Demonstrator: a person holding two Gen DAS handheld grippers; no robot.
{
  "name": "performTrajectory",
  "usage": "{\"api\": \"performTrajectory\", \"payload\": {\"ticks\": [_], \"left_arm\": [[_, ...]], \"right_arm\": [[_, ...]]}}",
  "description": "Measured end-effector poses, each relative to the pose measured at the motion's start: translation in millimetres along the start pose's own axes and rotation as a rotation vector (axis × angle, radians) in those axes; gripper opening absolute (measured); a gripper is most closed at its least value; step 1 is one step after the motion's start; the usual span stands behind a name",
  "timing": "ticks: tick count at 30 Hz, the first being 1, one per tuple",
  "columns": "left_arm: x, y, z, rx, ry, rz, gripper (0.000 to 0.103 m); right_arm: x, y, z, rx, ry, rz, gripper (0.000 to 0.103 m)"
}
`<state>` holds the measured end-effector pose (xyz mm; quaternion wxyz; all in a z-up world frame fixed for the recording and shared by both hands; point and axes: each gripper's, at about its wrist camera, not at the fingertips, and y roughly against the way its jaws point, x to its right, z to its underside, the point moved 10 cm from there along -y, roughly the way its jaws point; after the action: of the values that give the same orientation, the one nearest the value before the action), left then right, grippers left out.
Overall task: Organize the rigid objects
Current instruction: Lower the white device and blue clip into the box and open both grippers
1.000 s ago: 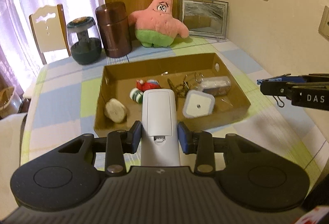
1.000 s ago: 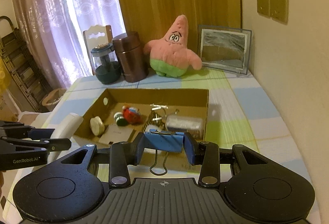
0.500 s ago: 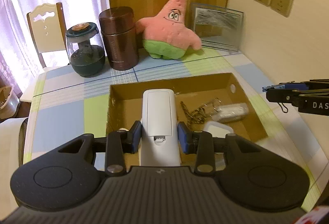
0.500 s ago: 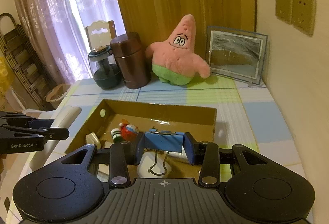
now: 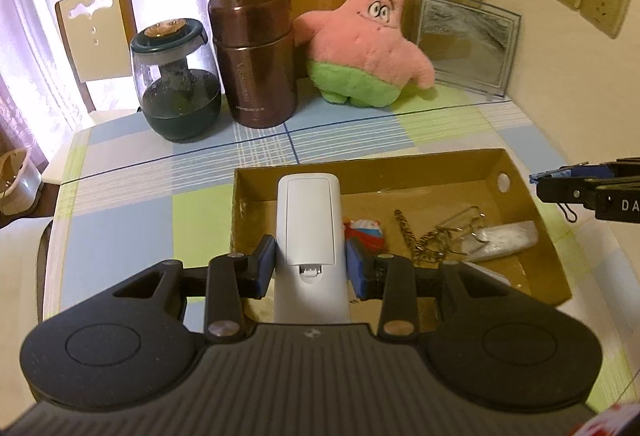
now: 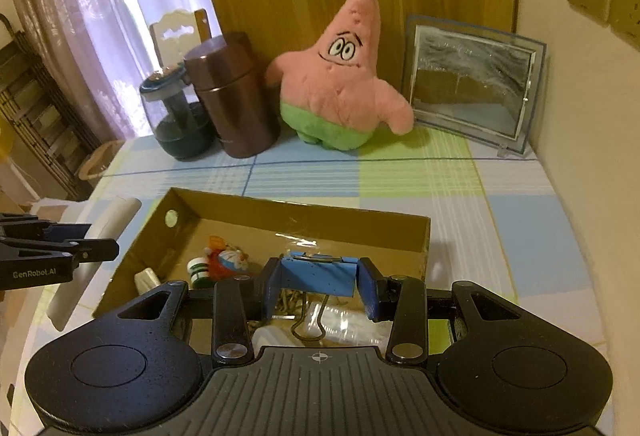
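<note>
My left gripper point(image 5: 310, 266) is shut on a white remote control point(image 5: 309, 220), held back-side up over the near left part of the open cardboard box point(image 5: 516, 172). My right gripper point(image 6: 320, 286) is shut on a blue binder clip point(image 6: 318, 272), its wire handles hanging down, above the near side of the same box point(image 6: 352, 220). Inside lie a small red and blue figurine point(image 6: 228, 260), a green and white cap point(image 6: 198, 270), a pale stone point(image 6: 146, 280), metal chain pieces point(image 5: 432, 236) and a clear plastic case point(image 5: 504, 240). Each gripper shows at the edge of the other's view.
At the back of the checked tablecloth stand a glass jar with dark contents point(image 5: 176, 76), a brown metal canister point(image 5: 254, 56), a pink star plush point(image 5: 368, 36) and a framed picture point(image 5: 466, 40) against the wall. A chair point(image 5: 96, 32) stands beyond the table's far left edge.
Both grippers have moved forward toward the back of the table, so the box has slid nearer and lower in both views. Each keeps hold of its object.
</note>
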<state>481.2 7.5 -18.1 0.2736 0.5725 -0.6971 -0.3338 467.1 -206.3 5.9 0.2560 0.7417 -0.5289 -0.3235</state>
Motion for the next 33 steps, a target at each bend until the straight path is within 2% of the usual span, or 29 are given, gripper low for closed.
{"api": "performTrajectory", "payload": {"ticks": [17, 33], "left_arm": [[-21, -61, 1, -0.074, 0.115, -0.033, 0.033], [-18, -85, 5, -0.106, 0.140, -0.034, 0.033]], "right_arm": [[16, -50, 1, -0.069, -0.006, 0.040, 0.038], [26, -66, 6, -0.093, -0.008, 0.056, 0.038]]}}
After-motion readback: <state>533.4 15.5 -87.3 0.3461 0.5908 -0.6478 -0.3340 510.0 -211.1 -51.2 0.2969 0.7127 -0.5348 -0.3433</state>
